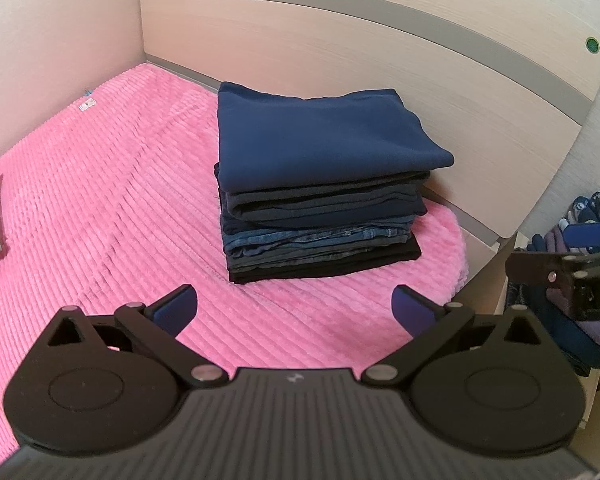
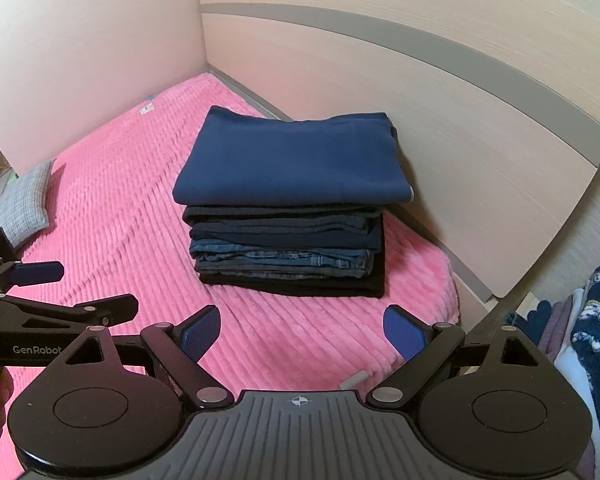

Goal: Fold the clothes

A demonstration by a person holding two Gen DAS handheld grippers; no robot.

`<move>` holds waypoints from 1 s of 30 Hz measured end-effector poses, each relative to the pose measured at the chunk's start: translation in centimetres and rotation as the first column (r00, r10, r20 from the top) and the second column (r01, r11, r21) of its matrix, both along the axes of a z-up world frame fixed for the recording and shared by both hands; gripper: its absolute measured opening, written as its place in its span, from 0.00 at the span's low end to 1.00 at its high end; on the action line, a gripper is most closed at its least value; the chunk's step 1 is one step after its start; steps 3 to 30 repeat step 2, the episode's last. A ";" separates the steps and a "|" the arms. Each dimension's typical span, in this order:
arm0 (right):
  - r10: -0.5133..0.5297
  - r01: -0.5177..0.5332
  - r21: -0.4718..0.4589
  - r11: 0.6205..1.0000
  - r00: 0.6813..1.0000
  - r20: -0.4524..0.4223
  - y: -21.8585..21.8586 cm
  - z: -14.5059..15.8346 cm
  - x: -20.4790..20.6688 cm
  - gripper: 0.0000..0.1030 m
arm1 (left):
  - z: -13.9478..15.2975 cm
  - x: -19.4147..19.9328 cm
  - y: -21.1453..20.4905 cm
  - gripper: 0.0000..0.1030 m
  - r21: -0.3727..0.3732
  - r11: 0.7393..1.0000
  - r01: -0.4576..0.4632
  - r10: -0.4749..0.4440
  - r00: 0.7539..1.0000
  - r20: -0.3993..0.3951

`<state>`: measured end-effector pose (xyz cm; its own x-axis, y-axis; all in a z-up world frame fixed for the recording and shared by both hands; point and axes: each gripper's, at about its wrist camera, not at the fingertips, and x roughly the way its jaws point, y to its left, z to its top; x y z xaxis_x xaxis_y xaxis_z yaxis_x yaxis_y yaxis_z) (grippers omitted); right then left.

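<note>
Over the near edge of the bed, the left gripper (image 1: 294, 308) and the right gripper (image 2: 302, 334) are held with jaws spread wide; nothing is gripped by either. Beyond them, a pink ribbed blanket (image 1: 100, 200) is seen, bare in the foreground. A stack of folded clothes (image 2: 290, 204) is set near the headboard (image 1: 380, 60), a navy piece on top. Unfolded garments (image 2: 592, 320) are noted off the bed's right side. Judgement: much is folded; that heap likely remains.
</note>
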<state>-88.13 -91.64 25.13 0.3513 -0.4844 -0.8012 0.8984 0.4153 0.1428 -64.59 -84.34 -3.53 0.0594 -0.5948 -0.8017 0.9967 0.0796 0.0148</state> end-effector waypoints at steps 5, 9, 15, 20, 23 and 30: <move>0.003 -0.003 0.001 1.000 1.000 0.000 0.0 0.0 -0.2 0.88 | 0.0 -0.3 0.1 0.99 -0.002 1.000 0.002 -0.002 1.000 0.000; 0.003 -0.003 0.001 1.000 1.000 0.000 0.0 0.0 -0.2 0.88 | 0.0 -0.3 0.1 0.99 -0.002 1.000 0.002 -0.002 1.000 0.000; 0.003 -0.003 0.001 1.000 1.000 0.000 0.0 0.0 -0.2 0.88 | 0.0 -0.3 0.1 0.99 -0.002 1.000 0.002 -0.002 1.000 0.000; 0.003 -0.003 0.001 1.000 1.000 0.000 0.0 0.0 -0.2 0.88 | 0.0 -0.3 0.1 0.99 -0.002 1.000 0.002 -0.002 1.000 0.000; 0.003 -0.003 0.001 1.000 1.000 0.000 0.0 0.0 -0.2 0.88 | 0.0 -0.3 0.1 0.99 -0.002 1.000 0.002 -0.002 1.000 0.000; 0.003 -0.003 0.001 1.000 1.000 0.000 0.0 0.0 -0.2 0.88 | 0.0 -0.3 0.1 0.99 -0.002 1.000 0.002 -0.002 1.000 0.000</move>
